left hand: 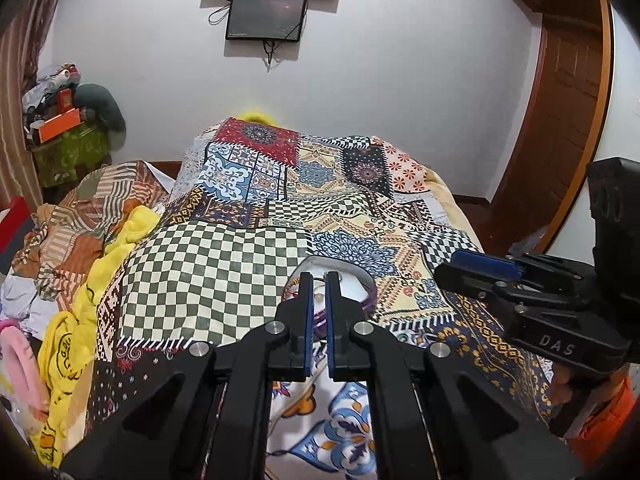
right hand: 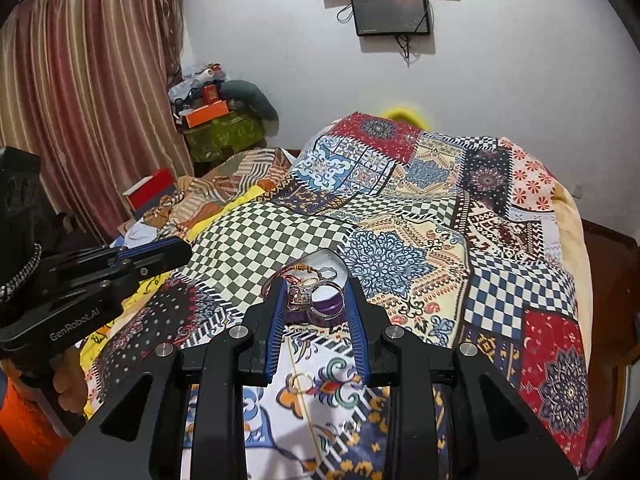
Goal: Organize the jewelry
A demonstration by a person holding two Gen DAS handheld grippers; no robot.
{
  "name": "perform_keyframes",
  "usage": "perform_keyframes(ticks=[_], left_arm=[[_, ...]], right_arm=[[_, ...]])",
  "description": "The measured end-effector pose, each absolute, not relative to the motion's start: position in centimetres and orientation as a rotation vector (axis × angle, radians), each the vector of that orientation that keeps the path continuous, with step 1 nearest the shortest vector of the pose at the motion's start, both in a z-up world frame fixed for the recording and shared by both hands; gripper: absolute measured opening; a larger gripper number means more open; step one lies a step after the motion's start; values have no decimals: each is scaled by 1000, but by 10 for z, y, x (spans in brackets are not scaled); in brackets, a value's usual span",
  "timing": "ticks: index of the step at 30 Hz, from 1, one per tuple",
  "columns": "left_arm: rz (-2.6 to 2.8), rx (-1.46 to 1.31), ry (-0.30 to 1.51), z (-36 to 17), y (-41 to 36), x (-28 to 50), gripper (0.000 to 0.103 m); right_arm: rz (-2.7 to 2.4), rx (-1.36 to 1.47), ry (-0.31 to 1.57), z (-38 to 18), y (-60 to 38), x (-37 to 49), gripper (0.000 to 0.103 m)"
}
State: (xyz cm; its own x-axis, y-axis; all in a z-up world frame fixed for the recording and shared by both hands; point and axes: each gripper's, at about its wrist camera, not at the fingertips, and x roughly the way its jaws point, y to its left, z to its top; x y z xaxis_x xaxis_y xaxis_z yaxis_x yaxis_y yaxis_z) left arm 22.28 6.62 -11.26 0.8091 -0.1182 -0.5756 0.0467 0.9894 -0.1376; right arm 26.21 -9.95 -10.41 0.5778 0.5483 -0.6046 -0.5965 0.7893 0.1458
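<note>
A small open jewelry box (right hand: 334,300) with purple lining and a white lid lies on the patchwork bedspread (right hand: 400,220). A big ring with a pink stone (right hand: 306,296) sits on the box, with gold bangles and a chain (right hand: 304,270) behind it. A thin gold ring (right hand: 301,383) lies on the cloth nearer me. My right gripper (right hand: 316,286) is open, its fingers either side of the stone ring and box. My left gripper (left hand: 319,278) is nearly shut with a narrow gap, nothing visibly in it, hovering over the box (left hand: 360,292). The left gripper also shows at the left of the right wrist view (right hand: 176,252).
Crumpled yellow and striped cloths (left hand: 100,248) lie left of the bedspread. A cluttered stand with an orange box (right hand: 206,118) is by the curtain (right hand: 88,100). A wooden door (left hand: 560,120) stands to the right. Two dark screens (right hand: 390,10) hang on the wall.
</note>
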Motion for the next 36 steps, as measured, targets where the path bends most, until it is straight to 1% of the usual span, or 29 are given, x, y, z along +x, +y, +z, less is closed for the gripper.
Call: perform_keyframes(ticks=[5, 8, 10, 13, 18, 19, 20, 22, 28, 34, 36], left_arm=[[-62, -103, 640, -122, 75, 233, 4], [-30, -108, 681, -134, 89, 241, 4], [-20, -130, 743, -148, 102, 248, 6], [-21, -153, 815, -168, 115, 258, 7], [-24, -87, 921, -198, 117, 283, 8], [-16, -68, 939, -203, 116, 289, 12], [-14, -57, 947, -206, 115, 292, 19], [-17, -28, 942, -210, 111, 298, 26], [-28, 46, 911, -216, 99, 310, 26], [-67, 62, 926, -223, 93, 322, 26], [-72, 70, 932, -227, 92, 324, 22]], right_arm=[[674, -95, 696, -111, -90, 273, 27], [677, -101, 701, -114, -89, 277, 27], [678, -102, 710, -116, -87, 280, 27], [683, -99, 730, -120, -85, 286, 27], [679, -98, 755, -126, -84, 294, 27], [681, -95, 760, -127, -84, 296, 27], [680, -92, 765, -128, -84, 297, 27], [673, -95, 770, -130, -84, 299, 27], [665, -107, 782, -135, -82, 307, 27], [670, -117, 789, -137, -82, 311, 27], [669, -122, 789, -137, -82, 312, 27]])
